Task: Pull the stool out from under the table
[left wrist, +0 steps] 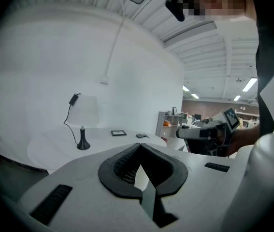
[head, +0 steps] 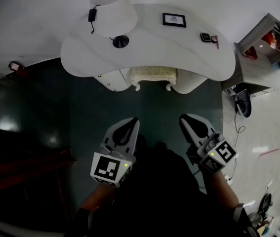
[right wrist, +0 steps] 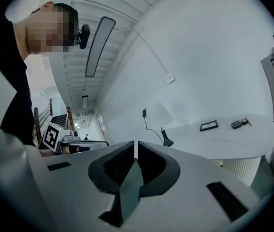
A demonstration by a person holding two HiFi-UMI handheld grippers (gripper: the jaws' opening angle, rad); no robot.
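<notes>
Head view: a white table [head: 194, 53] with a wavy near edge stands against the far wall. The stool [head: 153, 76], with a cream seat and curled legs, sits tucked under the middle of the table's near edge; only its near side shows. On the table are a lamp [head: 113, 13] at the left with a cord hanging from its shade, a frame [head: 174, 19] lying flat at the far middle, and a small dark device [head: 206, 36] to the right. The left tool [head: 133, 122] and right tool [head: 184, 118] are held side by side above the dark floor [head: 56, 112], near of the stool and well apart from it, both pointing toward the table. Gripper views: each tool's jaws are together with nothing between them. A shelf [head: 270, 36] stands right of the table
</notes>
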